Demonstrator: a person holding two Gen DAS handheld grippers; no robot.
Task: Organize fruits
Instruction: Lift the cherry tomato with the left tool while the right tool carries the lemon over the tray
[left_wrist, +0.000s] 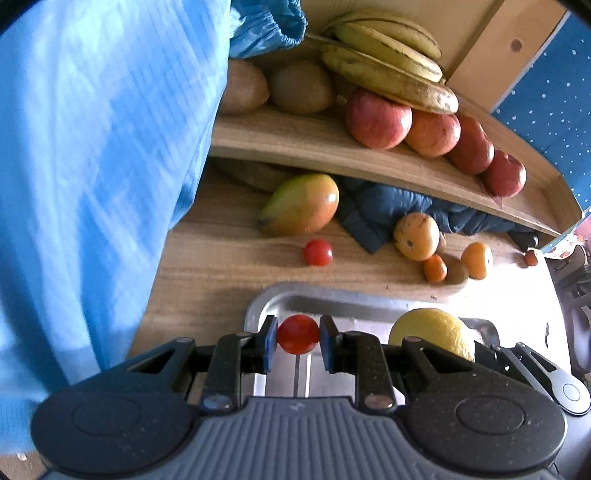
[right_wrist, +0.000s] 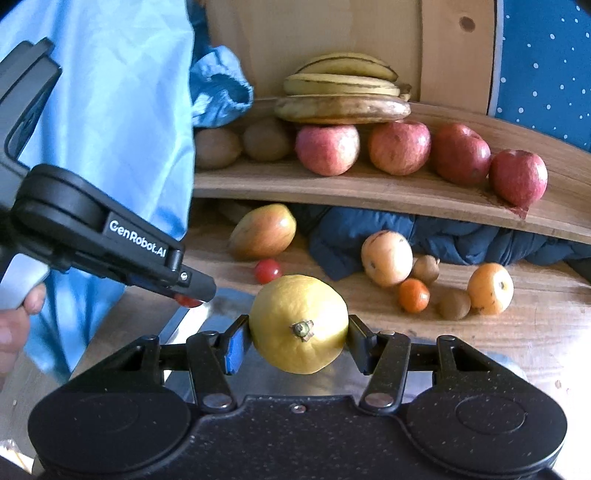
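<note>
Right wrist view: right gripper (right_wrist: 299, 338) fingers clamp lemon (right_wrist: 299, 325), stem toward camera; shelf (right_wrist: 369, 188) lies ahead. Left gripper (left_wrist: 298, 341) pinches tomato (left_wrist: 297, 333).

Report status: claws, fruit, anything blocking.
Left claw shut on cherry tomato. Right claw shut on lemon. Both over metal tray. Blue sleeve crowds left side.
</note>
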